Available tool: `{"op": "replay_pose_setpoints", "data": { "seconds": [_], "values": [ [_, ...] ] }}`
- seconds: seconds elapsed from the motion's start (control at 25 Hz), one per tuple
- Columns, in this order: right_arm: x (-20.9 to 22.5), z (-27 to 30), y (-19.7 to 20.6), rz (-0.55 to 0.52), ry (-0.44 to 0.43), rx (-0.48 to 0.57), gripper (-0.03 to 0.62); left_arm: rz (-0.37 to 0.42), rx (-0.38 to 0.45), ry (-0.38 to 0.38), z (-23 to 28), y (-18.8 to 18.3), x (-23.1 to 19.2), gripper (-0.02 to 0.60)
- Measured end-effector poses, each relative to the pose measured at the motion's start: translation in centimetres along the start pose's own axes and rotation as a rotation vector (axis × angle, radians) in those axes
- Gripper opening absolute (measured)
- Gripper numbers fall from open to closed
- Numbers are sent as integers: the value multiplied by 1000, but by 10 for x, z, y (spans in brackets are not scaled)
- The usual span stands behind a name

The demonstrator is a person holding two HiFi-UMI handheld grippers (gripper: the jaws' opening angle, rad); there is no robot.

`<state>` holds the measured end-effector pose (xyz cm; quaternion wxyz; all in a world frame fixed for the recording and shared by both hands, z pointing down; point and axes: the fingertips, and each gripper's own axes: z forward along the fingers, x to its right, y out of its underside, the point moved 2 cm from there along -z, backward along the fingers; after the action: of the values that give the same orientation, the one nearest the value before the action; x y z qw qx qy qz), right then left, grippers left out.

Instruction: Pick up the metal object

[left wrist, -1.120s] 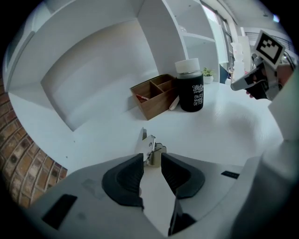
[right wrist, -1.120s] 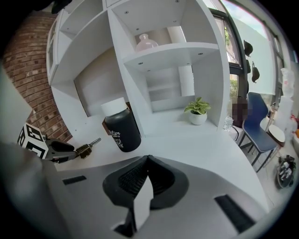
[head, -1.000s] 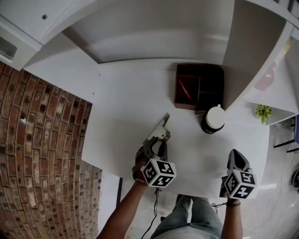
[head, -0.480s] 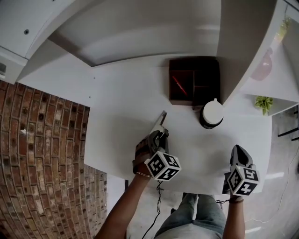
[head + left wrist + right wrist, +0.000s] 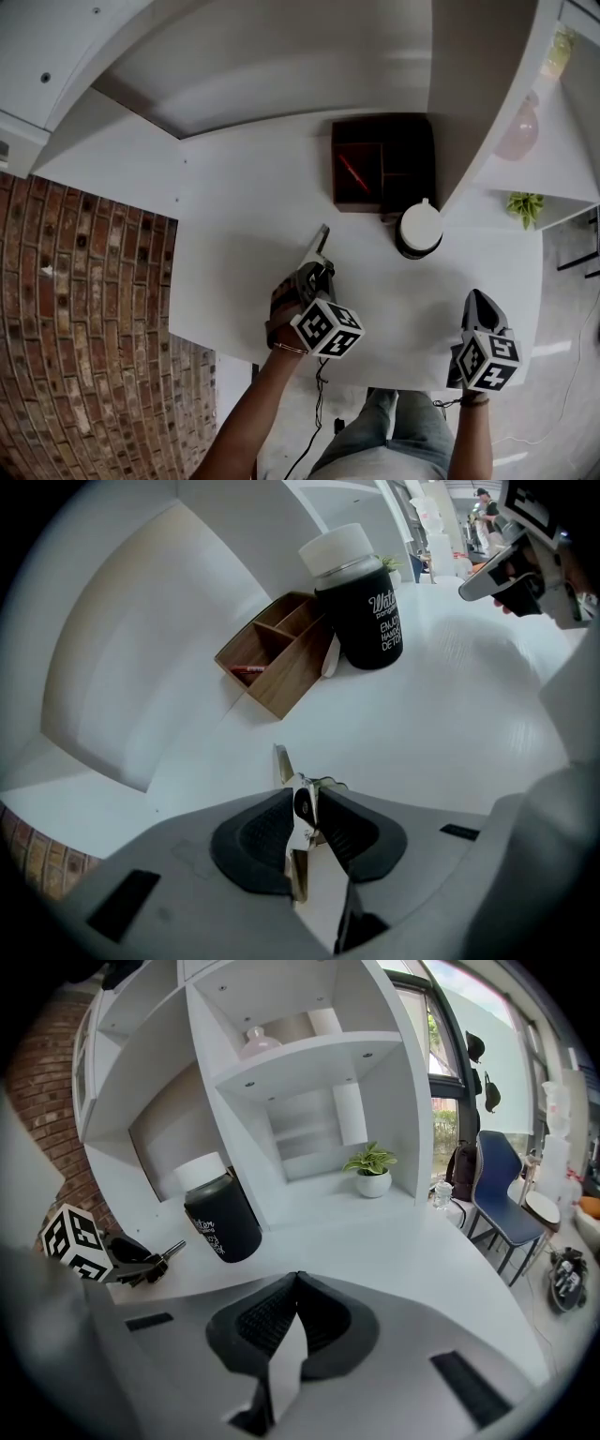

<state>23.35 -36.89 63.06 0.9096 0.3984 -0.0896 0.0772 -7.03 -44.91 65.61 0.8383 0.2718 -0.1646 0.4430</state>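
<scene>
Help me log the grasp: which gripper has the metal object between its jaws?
The left gripper: its jaws have just been closing and now grip the metal object. The right gripper is shut and empty.

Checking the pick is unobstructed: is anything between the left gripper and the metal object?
Nothing visible. The metal object sits between the left gripper's jaws, which have just been closing onto it; the black jar and wooden organizer stand farther back on the table, clear of both.
</scene>
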Motion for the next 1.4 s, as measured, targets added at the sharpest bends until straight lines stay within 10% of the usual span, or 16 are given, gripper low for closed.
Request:
{"op": "replay_pose_setpoints", "data": {
  "seconds": [1.4],
  "values": [
    [-12,-18,-33,-73,-37,28,0,-168,-24,-32,-16,13,-38,14]
  ]
}}
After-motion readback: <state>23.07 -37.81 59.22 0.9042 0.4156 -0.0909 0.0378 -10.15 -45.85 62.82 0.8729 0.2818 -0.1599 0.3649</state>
